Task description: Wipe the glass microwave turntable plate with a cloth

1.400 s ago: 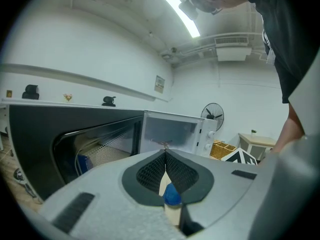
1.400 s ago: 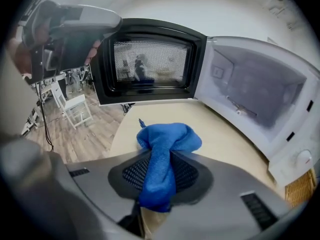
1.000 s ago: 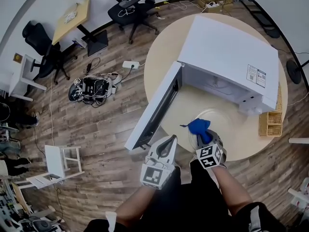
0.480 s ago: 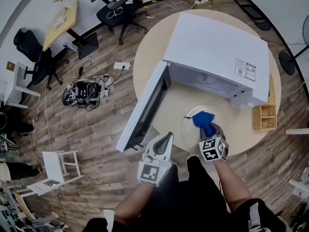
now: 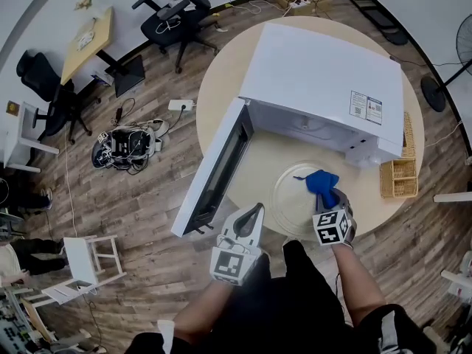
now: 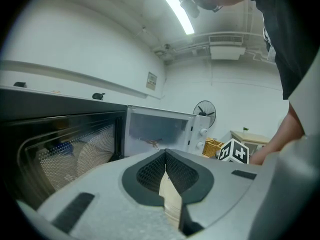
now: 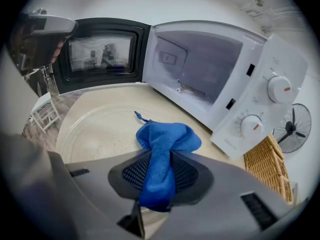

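Clamping the blue cloth (image 7: 166, 143), your right gripper (image 7: 159, 176) has its jaws closed on the cloth's narrowed middle, with the free end bunched into a rounded wad just ahead of the jaw tips and a small tag sticking out of the wad on its far left. That wad sits over the glass turntable plate (image 7: 92, 129), which lies flat on the round worktop (image 5: 221, 87) ahead of the jaws and to their left. From the head view the wad is at the plate's rim on the side nearest the microwave; whether it presses on the glass or hangs just above it cannot be told. Beyond the jaws stands the white microwave (image 7: 215, 69), its cavity empty and facing you, with the two control knobs to the jaws' right and the open door (image 7: 100, 54) swung out to their far left. A wicker basket (image 7: 265, 166) rests on the worktop to the right of the jaws, beside the microwave. Your left gripper (image 6: 165, 176) is held apart from the plate, near the door's outer end. Its jaws are together at the tips with nothing between them, and they point toward the microwave, with the door's mesh window to their left.
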Demonstrator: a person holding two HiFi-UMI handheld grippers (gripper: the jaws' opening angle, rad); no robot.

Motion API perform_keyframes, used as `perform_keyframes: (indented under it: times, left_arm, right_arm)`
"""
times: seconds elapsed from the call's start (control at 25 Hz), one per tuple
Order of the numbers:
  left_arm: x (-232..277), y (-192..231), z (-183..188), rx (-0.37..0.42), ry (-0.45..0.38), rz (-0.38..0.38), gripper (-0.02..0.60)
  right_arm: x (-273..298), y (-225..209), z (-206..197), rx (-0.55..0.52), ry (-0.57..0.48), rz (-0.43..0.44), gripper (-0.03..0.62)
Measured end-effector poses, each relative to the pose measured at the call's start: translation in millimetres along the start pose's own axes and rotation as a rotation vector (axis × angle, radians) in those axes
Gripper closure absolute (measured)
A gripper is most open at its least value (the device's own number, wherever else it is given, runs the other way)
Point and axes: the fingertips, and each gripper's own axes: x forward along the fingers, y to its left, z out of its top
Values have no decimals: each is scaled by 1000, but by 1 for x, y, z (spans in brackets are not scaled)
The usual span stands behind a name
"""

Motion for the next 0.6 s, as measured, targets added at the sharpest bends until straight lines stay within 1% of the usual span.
perform_keyframes:
  times: [0.12,0.24,0.36,0.44,0.52,0.6]
  left_arm:
    - [3,-2,-1,26,5,-6,575]
    - [4,-3,0,8,8,-1,575]
    - [2,-3,-2,24,8,-4,575]
    - [2,-3,-2,22,8,-4,575]
    - [2,-5,0,14,7,0,575]
    - [1,-4,0,15,4,4,575]
  right_arm:
    - [-3,-14,-9,20,21,-25,503]
    - [-6,-27,-20,42,31,-52,503]
    - [-8,-35,-28,56,35,-76,503]
    - [-9,-40,-31,69,40,-89,503]
    - [-12,-41,-29,102,30,-82,503]
    - [-18,-37,-18,118,-16,-55,502]
